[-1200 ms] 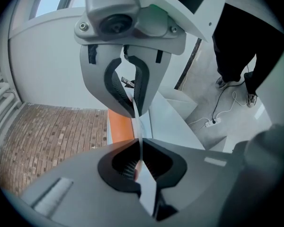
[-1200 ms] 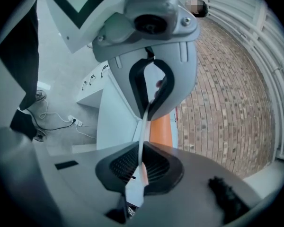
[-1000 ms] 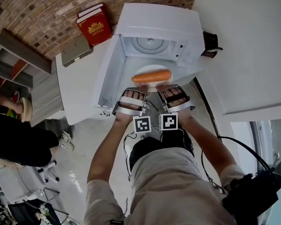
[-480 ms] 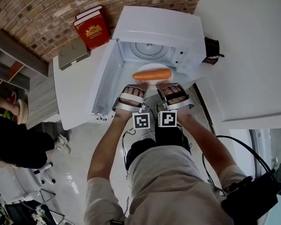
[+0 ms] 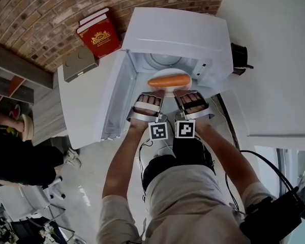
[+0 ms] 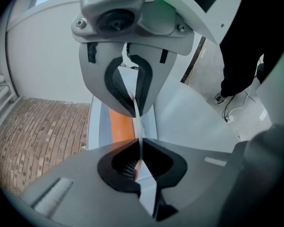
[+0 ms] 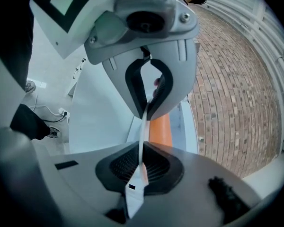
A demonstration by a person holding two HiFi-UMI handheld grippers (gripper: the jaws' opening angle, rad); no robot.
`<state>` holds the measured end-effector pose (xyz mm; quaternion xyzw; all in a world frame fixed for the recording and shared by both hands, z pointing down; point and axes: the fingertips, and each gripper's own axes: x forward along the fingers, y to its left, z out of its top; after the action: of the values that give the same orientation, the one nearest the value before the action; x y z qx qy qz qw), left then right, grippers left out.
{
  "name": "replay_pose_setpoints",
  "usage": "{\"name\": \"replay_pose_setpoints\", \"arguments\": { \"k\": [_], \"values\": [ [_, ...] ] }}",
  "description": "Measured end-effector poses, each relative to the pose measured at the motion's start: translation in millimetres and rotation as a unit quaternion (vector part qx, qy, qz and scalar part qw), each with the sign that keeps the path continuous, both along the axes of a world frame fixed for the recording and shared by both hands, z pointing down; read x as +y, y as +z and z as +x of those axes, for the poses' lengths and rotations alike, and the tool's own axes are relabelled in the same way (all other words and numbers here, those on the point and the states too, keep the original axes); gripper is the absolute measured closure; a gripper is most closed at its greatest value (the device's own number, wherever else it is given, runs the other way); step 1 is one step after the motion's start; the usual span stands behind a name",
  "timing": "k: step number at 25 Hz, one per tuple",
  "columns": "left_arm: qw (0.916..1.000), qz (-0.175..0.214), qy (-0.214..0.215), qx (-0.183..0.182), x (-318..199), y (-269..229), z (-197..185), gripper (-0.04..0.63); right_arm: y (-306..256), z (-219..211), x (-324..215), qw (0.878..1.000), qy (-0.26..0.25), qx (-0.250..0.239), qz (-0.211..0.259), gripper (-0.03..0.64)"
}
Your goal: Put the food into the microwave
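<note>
Between the pads of the left tongs (image 6: 137,126) is the thin white edge of a plate (image 5: 169,89). The pads are squeezed almost together on that edge, so these tongs are holding the plate. The right tongs (image 7: 143,131) do the same thing: their pads are pinched tight on the plate's edge too. In the head view the two tongs sit side by side at the near side of the plate. The left tongs grip its left part and the right tongs grip its right part.

On the plate lies one long orange sausage (image 5: 169,80). It lies sideways across the plate, just past the tips of both tongs.

The plate is held right at the open front of the white microwave (image 5: 179,32). It looks like the far part of the plate is just inside the opening, but from above that is hard to be sure of. Deeper inside the microwave is a round glass tray (image 5: 161,61) on its floor. The microwave's door (image 5: 114,103) is swung wide open on the left side.

The microwave stands on a white table (image 5: 79,103). Past the open door, a grey box (image 5: 79,62) lies on the table. A red book (image 5: 99,36) is just beside the box, close to the brick wall (image 5: 35,9).
</note>
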<state>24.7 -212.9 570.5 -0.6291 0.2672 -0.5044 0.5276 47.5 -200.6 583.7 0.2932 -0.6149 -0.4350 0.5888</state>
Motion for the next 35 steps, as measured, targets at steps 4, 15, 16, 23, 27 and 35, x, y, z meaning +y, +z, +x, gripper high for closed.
{"name": "replay_pose_setpoints", "arguments": {
  "k": [4, 15, 16, 23, 27, 35],
  "values": [
    [1.0, -0.003, -0.004, -0.006, -20.2, 2.7, -1.0, 0.568, -1.2, -2.2, -21.8, 1.0, 0.0, -0.01, 0.005, 0.594],
    [0.9998, -0.018, -0.01, -0.004, -66.7, 17.0, 6.1, 0.566, 15.1, 5.4, -67.6, 1.0, 0.007, -0.011, -0.015, 0.594],
    [0.9998, -0.019, -0.008, -0.005, -69.1, 19.0, 6.1, 0.566, 17.1, 5.2, -69.9, 1.0, 0.006, -0.01, -0.016, 0.594],
    [0.9996, -0.025, -0.012, 0.002, -87.5, 24.8, 7.6, 0.568, 25.1, 6.4, -87.7, 1.0, 0.007, -0.007, -0.025, 0.594],
    [0.9995, -0.029, -0.012, -0.001, -95.4, 26.9, 4.8, 0.568, 27.4, 3.8, -95.6, 1.0, 0.008, -0.011, -0.027, 0.594],
    [0.9991, -0.039, -0.016, -0.009, -107.5, 35.9, 5.2, 0.565, 34.9, 4.4, -108.5, 0.999, 0.012, -0.014, -0.038, 0.594]
  ]
}}
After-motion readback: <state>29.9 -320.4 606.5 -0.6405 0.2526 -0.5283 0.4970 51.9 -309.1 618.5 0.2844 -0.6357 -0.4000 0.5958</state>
